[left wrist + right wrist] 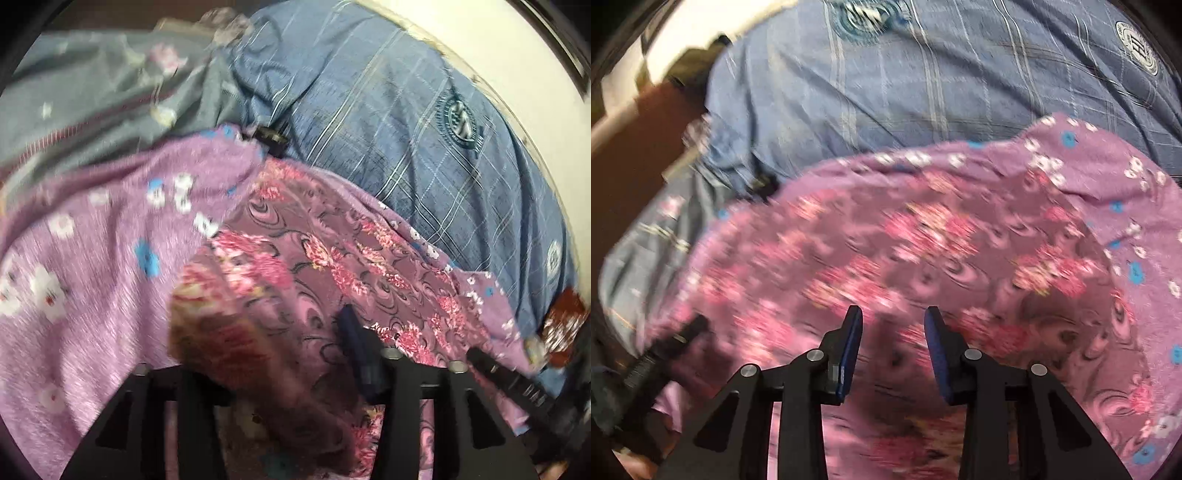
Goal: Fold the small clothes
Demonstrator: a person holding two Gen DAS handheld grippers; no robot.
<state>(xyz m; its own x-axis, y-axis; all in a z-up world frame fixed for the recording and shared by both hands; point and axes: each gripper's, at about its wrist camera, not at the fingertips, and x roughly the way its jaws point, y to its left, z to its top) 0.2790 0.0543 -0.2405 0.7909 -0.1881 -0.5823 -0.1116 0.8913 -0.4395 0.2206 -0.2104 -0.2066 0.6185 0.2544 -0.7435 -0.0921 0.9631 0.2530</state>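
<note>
Left gripper (280,354) bunches pink floral cloth (314,258)

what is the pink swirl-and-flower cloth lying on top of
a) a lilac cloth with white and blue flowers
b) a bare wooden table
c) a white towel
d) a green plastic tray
a: in the right wrist view the pink swirl-patterned cloth lies over the lilac cloth with white and blue flowers, whose edge shows around it, with a blue checked sheet beyond.
</note>
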